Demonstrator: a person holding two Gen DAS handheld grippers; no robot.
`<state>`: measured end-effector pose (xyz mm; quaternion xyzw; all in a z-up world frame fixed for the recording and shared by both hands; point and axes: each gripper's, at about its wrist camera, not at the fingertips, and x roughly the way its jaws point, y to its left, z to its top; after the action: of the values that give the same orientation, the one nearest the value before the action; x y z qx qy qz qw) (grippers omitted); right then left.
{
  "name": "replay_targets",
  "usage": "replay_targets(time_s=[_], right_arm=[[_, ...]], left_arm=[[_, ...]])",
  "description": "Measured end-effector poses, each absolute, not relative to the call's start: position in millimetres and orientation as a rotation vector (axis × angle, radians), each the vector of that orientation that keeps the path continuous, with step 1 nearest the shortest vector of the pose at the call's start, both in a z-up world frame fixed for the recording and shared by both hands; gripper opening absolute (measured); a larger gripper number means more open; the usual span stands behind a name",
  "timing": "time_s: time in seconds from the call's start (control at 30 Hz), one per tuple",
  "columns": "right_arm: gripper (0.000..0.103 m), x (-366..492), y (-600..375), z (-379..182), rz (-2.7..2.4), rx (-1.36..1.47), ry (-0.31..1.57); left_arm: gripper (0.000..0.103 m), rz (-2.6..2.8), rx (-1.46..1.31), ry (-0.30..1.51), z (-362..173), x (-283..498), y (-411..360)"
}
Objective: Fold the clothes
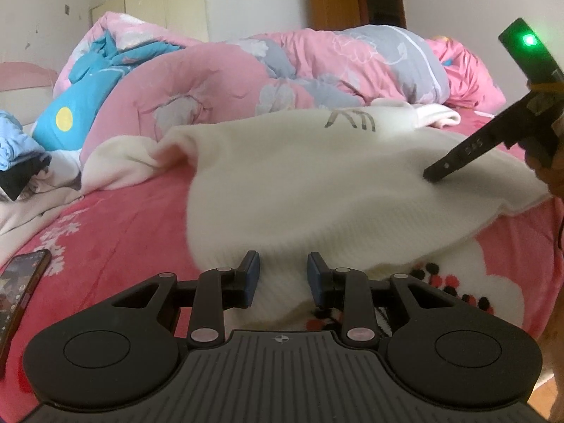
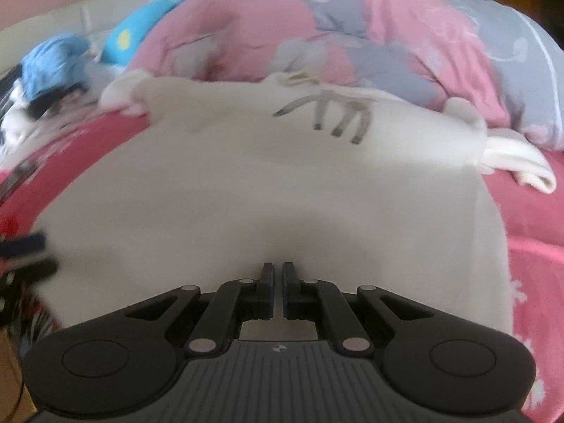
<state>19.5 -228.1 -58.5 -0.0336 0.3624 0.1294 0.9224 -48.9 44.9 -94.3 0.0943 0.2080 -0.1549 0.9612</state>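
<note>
Jaws of right gripper (image 2: 278, 275) nearly closed over white sweater (image 2: 246, 183).

My left wrist cam sits low over the pink fleece bedsheet (image 1: 116, 232), looking forward along its gripper fingers (image 1: 252, 275) at the near edge of the cream knit sweater (image 1: 299, 183). My right wrist cam is close above the same sweater (image 2: 229, 183), facing the pink-and-grey floral duvet (image 2: 352, 35). The 2 views share sweater, duvet (image 1: 218, 81) and sheet. The left view also catches the right gripper (image 1: 435, 172).
</note>
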Motion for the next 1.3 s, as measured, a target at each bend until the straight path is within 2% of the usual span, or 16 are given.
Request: replay_targets(time_s=[0.2,0.27,0.3,0.33,0.47,0.5,0.53,0.57,0.63,0.7,0.9,1.07,1.17,1.23,1.3], right_arm=[[0.006,-1.5,-220.3,-47.3,0.353,-0.135,0.727],[0.019,-8.2,-211.5,-47.8,0.407,-0.194,0.725],[0.038,-11.5,-207.1,-48.0,0.434,-0.224,0.724],[0.045,-14.8,-202.8,-48.3,0.461,-0.254,0.722],[0.041,-18.9,-188.0,-53.9,0.527,-0.342,0.737],[0.036,-15.7,-187.2,-56.1,0.531,-0.337,0.747],[0.019,-14.9,-186.9,-55.7,0.529,-0.335,0.75],[0.013,-15.4,-186.7,-53.7,0.523,-0.333,0.749],[0.005,-18.2,-186.2,-51.6,0.513,-0.339,0.736],[0.004,-23.6,-184.7,-49.5,0.496,-0.364,0.706],[0.004,-24.9,-180.6,-35.7,0.465,-0.406,0.641],[0.006,-17.7,-177.7,-56.9,0.443,-0.451,0.644],[0.013,-17.4,-181.9,-63.9,0.442,-0.448,0.636],[0.027,-19.3,-193.9,-53.9,0.44,-0.39,0.641],[0.036,-24.2,-214.7,-37.4,0.412,-0.313,0.639]], left_arm=[[0.03,-0.32,0.19,0.411,-96.5,-47.5,45.6],[0.03,-0.322,0.189,0.41,-96.7,-46.7,46.1],[0.03,-0.323,0.188,0.41,-96.8,-46.7,46.4],[0.03,-0.324,0.188,0.409,-96.9,-46.8,46.7],[0.03,-0.324,0.194,0.404,-97.1,-47.9,46.6],[0.03,-0.324,0.196,0.402,-97.1,-48.2,46.3],[0.03,-0.324,0.197,0.4,-97.1,-48.5,46.2],[0.03,-0.323,0.199,0.398,-97.2,-48.8,46.1],[0.03,-0.324,0.2,0.396,-97.2,-48.1,45.9],[0.03,-0.324,0.202,0.393,-96.7,-47.9,45.5],[0.03,-0.322,0.218,0.388,-96.9,-47.6,44.2],[0.03,-0.32,0.232,0.383,-97.6,-47.4,42.9],[0.03,-0.319,0.236,0.383,-97.7,-47.9,42.3],[0.03,-0.32,0.237,0.384,-97.6,-47.9,42.2],[0.03,-0.32,0.24,0.383,-97.9,-47.9,42.4]])
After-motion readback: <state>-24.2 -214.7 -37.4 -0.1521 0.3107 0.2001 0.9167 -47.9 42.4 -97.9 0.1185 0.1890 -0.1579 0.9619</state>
